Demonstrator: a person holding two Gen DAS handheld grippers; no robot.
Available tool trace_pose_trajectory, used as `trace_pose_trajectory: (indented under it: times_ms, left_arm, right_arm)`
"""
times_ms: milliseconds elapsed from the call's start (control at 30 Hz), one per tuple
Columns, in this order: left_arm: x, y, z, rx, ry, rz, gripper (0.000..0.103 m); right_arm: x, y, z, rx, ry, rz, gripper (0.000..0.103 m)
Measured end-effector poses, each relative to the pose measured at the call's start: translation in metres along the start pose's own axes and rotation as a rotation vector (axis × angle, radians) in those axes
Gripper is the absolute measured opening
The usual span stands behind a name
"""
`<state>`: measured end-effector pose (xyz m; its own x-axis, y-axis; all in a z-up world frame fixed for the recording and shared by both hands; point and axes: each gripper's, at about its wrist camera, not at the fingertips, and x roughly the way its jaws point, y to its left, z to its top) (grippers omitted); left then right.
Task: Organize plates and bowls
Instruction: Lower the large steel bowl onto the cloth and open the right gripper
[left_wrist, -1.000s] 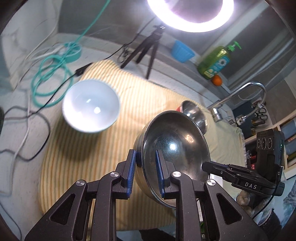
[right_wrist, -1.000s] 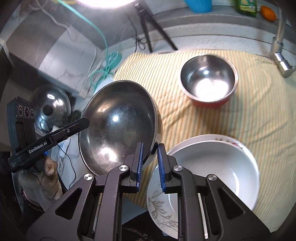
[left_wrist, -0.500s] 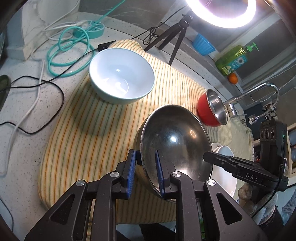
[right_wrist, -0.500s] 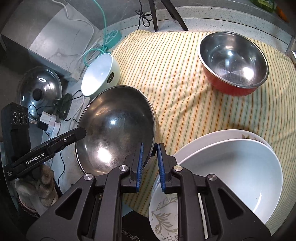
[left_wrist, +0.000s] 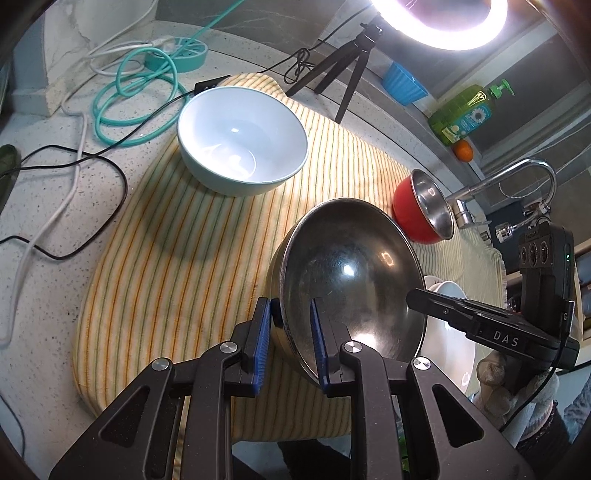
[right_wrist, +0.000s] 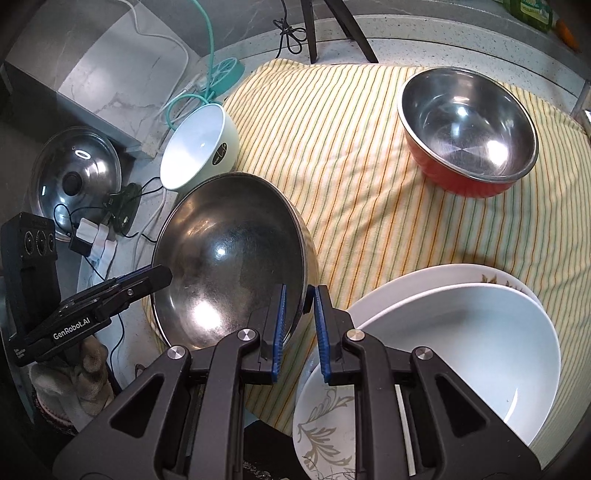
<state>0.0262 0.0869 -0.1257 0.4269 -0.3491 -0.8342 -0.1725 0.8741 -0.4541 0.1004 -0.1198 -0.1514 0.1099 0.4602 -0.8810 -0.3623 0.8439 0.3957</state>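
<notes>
Steel, wide and shiny, the big steel bowl (left_wrist: 351, 280) hangs tilted between your two tools, over the near edge of the striped cloth (left_wrist: 177, 266). Your left gripper (left_wrist: 290, 347) is clamped on one side of its rim, your right gripper (right_wrist: 298, 328) on the opposite side. Beside it, a white bowl (right_wrist: 461, 354) sits in a patterned plate (right_wrist: 325, 417). Farther back stand the red bowl (right_wrist: 469, 125) and the pale blue bowl (left_wrist: 242, 138).
</notes>
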Motion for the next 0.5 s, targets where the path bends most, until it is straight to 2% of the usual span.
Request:
trace_pose_trajectory:
  times_ms: [133, 200, 333, 400, 500]
  left_arm:
    - [-0.002, -0.001, 0.000, 0.002, -0.004, 0.011, 0.021]
    - [-0.006, -0.001, 0.000, 0.003, -0.013, 0.016, 0.021]
    - [-0.016, -0.001, 0.001, 0.008, -0.039, 0.021, 0.032]
    - [-0.022, -0.002, 0.002, 0.016, -0.055, 0.025, 0.038]
    - [-0.031, -0.007, 0.003, 0.045, -0.091, 0.061, 0.043]
  right_arm:
    - [-0.002, -0.002, 0.000, 0.009, -0.008, 0.011, 0.017]
    - [-0.007, -0.004, 0.000, 0.014, -0.020, 0.015, 0.032]
    - [-0.020, -0.006, 0.000, 0.022, -0.056, 0.041, 0.046]
    - [-0.030, -0.008, 0.000, 0.030, -0.084, 0.045, 0.061]
    - [-0.046, -0.014, -0.001, 0.043, -0.119, 0.057, 0.074]
